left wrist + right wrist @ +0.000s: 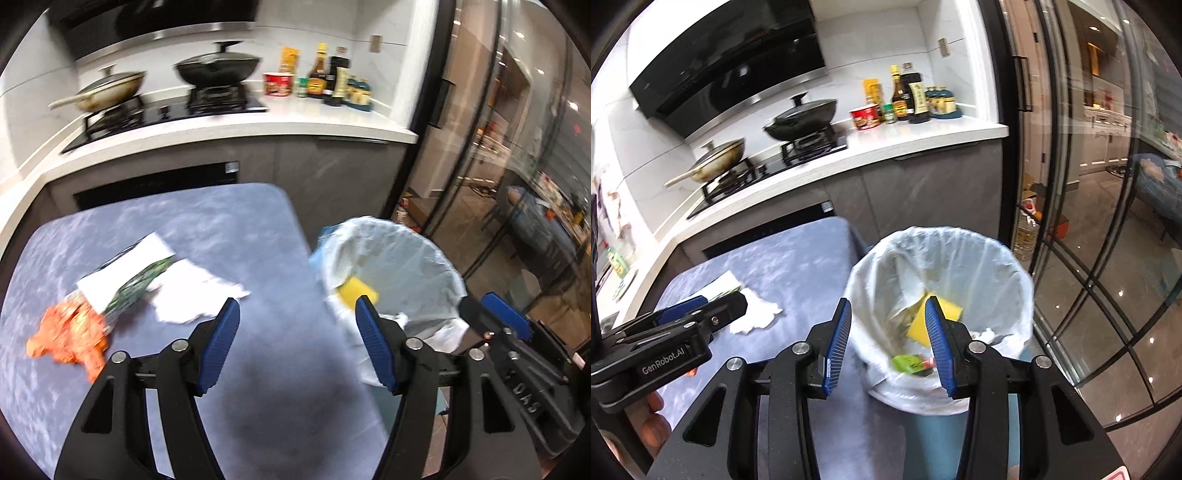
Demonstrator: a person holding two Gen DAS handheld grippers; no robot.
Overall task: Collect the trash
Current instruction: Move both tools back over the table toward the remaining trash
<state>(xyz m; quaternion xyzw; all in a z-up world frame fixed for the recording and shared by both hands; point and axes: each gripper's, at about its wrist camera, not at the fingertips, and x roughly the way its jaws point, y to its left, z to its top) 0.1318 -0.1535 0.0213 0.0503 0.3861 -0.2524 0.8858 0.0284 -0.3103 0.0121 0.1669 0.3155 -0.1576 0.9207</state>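
A bin with a white liner point(413, 254) point(945, 251) stands right of the blue-grey table point(229, 229) point(798, 258). In it lie a yellow sponge point(955, 308) point(360, 290), a green packet point(908, 363) and crumpled paper. On the table lie an orange wrapper point(70, 338), a green and white packet point(125, 273) and a white tissue point(192, 295) point(757, 314). My left gripper point(297, 310) is open and empty over the table's right edge. My right gripper point(888, 306) is open and empty above the bin.
A kitchen counter point(303, 118) behind the table carries a stove with a wok and a pan, bottles and a red cup. Glass doors point(1089, 221) stand to the right of the bin.
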